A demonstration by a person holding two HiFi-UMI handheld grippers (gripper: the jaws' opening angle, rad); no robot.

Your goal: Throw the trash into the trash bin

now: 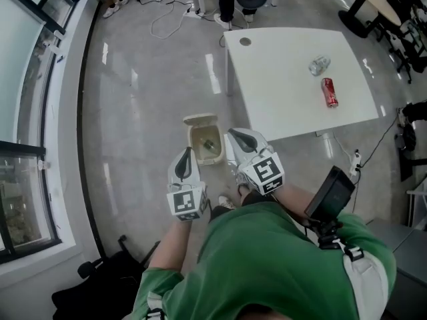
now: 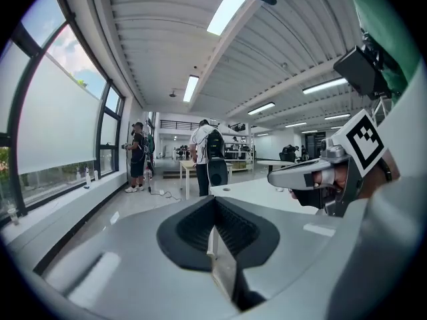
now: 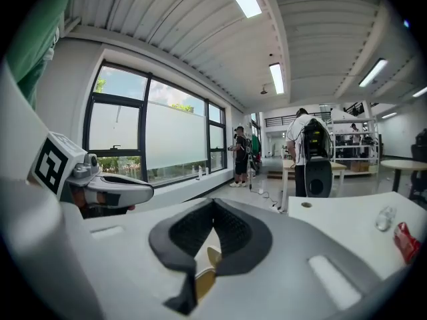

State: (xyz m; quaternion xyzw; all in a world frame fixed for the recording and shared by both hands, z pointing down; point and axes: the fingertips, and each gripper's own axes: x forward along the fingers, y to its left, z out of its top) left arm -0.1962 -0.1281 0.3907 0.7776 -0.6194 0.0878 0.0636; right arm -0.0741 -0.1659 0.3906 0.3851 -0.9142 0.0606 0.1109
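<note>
Red can (image 1: 329,92) on table (image 1: 280,79), well apart from right tool (image 1: 235,135).

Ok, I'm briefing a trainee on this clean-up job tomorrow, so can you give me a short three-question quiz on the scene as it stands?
1. True or false: the red can lies on the white table.
2. Multiple choice: the lid of the trash bin on the floor is A) raised, B) shut, C) missing.
3. Short answer: what other piece of trash lies on the table near the can?

Key
1. True.
2. A.
3. A clear plastic bottle.
</note>
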